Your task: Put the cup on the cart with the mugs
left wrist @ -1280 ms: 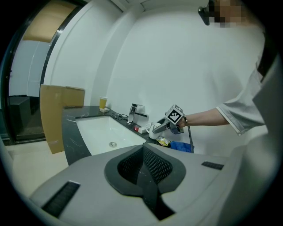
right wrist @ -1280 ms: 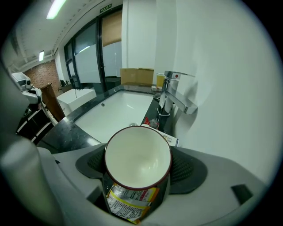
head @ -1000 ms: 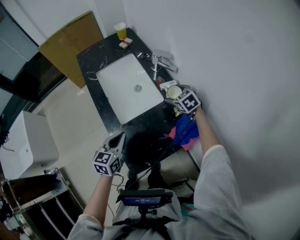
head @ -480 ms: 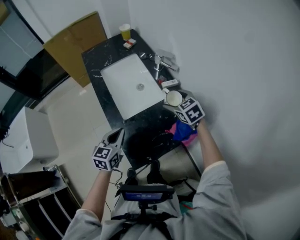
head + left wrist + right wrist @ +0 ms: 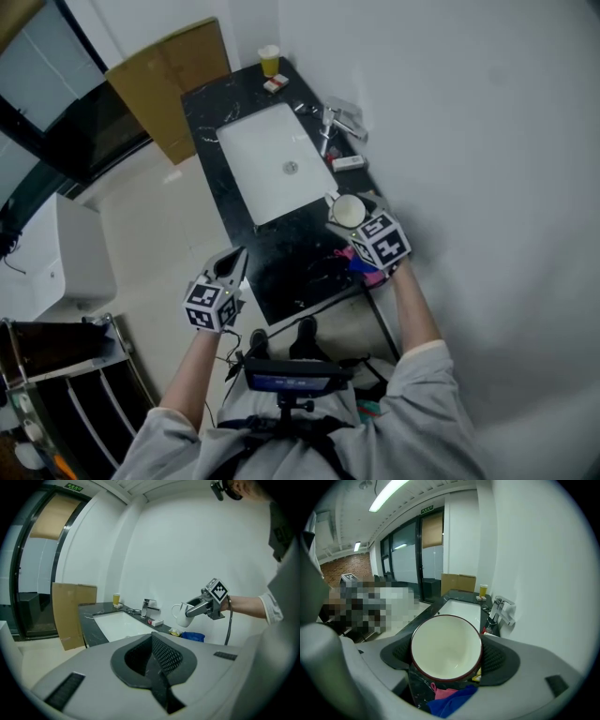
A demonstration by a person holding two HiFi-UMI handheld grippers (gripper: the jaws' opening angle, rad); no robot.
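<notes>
A white cup (image 5: 349, 210) with a dark red rim hangs above the right end of the black counter (image 5: 281, 267), and my right gripper (image 5: 354, 217) is shut on it. In the right gripper view the cup (image 5: 446, 646) fills the space between the pads, its mouth facing the camera. The left gripper view shows the cup (image 5: 183, 616) side-on with its handle pointing left. My left gripper (image 5: 232, 264) hovers off the counter's front edge, its pads (image 5: 161, 656) closed together on nothing. A dark shelved cart (image 5: 66, 394) stands at the lower left; I cannot make out mugs on it.
A white sink (image 5: 272, 159) is set in the counter, with a chrome faucet (image 5: 336, 122) behind it and a yellow paper cup (image 5: 269, 59) at the far end. Blue and pink cloths (image 5: 364, 269) lie under the right gripper. Cardboard (image 5: 169, 84) leans at the counter's left.
The right gripper has lifted the cup up and back from the wall side of the counter toward the person. The left gripper has drifted slightly up.
</notes>
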